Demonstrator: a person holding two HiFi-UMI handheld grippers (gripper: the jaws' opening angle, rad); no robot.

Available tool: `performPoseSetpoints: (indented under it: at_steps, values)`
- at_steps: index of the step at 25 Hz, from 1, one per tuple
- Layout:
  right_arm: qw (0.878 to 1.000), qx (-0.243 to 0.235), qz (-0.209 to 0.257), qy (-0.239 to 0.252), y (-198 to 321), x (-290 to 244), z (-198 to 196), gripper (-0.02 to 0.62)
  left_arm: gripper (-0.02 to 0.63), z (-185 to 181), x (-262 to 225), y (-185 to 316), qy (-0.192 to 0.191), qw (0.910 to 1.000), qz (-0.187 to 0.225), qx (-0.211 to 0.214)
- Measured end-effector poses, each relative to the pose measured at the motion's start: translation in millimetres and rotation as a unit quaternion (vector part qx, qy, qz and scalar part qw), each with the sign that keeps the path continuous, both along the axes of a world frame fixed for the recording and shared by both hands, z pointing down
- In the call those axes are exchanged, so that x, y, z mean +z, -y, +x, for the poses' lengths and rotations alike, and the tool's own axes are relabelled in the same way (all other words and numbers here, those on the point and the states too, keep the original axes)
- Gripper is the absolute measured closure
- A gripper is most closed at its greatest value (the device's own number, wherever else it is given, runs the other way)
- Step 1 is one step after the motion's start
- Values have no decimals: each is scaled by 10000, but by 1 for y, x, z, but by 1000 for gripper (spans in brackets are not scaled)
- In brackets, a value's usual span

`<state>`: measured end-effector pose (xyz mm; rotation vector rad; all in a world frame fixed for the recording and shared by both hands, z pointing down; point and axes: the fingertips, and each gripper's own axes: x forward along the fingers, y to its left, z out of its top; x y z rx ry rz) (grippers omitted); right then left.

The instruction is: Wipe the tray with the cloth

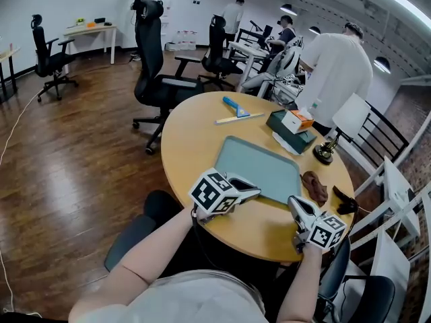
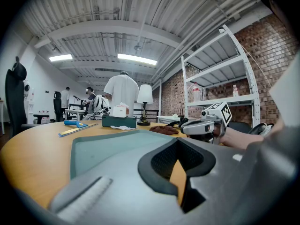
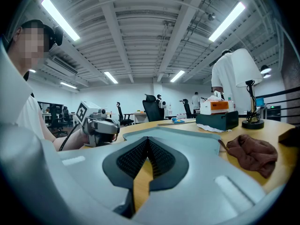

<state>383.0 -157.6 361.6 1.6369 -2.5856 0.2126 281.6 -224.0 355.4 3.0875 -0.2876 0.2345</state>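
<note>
A round wooden table fills the middle of an office room. Black office chairs stand behind it on the wooden floor, and a person in a white shirt stands at its far right.

A grey-green tray lies flat on the near half of the table. Beyond its far right corner sits a dark green box with a smaller white and orange box on top. The print on that one is too small to read. A lamp with a white shade stands at the right rim.

The left gripper hangs over the tray's near left corner, jaws closed tip to tip with nothing between them. The right gripper is over bare table by the tray's near right corner, its jaws likewise pressed together and empty. The only clear markings are the black and white squares on each gripper's cube.

The brown cloth lies crumpled on the table just right of the tray, off it, and just beyond the right gripper. A small black object lies at the rim beside the cloth. A blue-handled squeegee and a pale ruler lie at the far side.
</note>
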Motion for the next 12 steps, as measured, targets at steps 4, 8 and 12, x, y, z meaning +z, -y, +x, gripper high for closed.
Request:
performPoseSetpoints:
  at_steps: [4,8,12]
  values:
    - [10000,-10,3,-9,5,1,0,594,596,0,1,5,6,10000,-1,-6]
    - [10000,-4,1,2,3,2,1,594,548,0,1,3,9,10000,1,4]
    - [10000,-20,1,-3,4,1,-1,594,604,-2,1,3,5,10000,-4,-2]
